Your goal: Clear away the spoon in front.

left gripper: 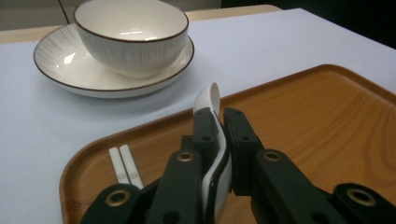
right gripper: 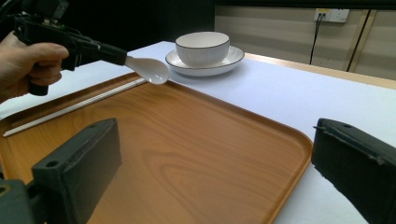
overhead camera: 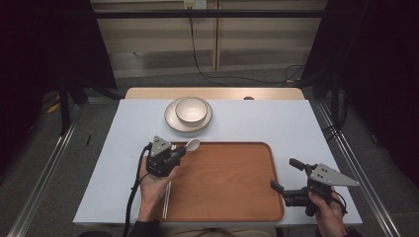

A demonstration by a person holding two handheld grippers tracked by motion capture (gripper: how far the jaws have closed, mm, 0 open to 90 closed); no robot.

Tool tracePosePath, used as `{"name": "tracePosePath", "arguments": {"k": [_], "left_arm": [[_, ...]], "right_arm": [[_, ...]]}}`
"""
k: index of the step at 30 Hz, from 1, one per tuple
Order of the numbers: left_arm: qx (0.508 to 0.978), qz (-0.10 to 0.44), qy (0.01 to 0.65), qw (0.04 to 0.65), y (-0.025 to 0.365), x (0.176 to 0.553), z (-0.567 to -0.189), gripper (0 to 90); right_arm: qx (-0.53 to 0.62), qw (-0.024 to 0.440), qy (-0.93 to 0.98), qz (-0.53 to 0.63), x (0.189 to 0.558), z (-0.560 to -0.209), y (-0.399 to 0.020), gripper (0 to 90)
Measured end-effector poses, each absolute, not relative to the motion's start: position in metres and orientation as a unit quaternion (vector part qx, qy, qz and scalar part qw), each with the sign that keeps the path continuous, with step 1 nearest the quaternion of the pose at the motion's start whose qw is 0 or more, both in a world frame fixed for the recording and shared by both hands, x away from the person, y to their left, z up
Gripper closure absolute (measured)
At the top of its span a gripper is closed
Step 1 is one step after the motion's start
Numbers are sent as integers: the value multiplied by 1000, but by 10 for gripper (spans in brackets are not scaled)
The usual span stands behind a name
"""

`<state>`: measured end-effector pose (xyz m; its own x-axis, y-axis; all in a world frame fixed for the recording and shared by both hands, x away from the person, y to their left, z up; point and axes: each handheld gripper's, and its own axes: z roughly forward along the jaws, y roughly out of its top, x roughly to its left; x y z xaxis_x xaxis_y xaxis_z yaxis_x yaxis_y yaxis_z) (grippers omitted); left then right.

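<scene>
One white ceramic spoon (left gripper: pixel 211 140) clamped by its handle in left gripper (overhead camera: pixel 179 152) fingers above wooden tray (overhead camera: pixel 232 197) near chopsticks (right gripper: pixel 74 108), right gripper (overhead camera: pixel 285 174) fingers spread and empty; next, probably lowering gently into bowl (overhead camera: pixel 191 109).

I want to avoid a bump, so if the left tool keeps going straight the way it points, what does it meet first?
Probably the bowl on its plate. The left tool, shut on the white spoon, aims over the tray's rim and bare tablecloth toward them. The height is hard to judge, so it might pass above the plate.
</scene>
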<state>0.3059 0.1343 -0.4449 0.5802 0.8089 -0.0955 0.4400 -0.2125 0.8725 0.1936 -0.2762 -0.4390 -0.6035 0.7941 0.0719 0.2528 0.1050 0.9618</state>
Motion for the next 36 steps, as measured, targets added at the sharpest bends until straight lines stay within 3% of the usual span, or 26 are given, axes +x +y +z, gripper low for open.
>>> {"name": "tracePosePath", "arguments": {"k": [36], "left_arm": [[795, 161, 450, 373, 130, 308, -478, 813]], "right_arm": [[375, 242, 701, 556, 194, -439, -277, 13]]}}
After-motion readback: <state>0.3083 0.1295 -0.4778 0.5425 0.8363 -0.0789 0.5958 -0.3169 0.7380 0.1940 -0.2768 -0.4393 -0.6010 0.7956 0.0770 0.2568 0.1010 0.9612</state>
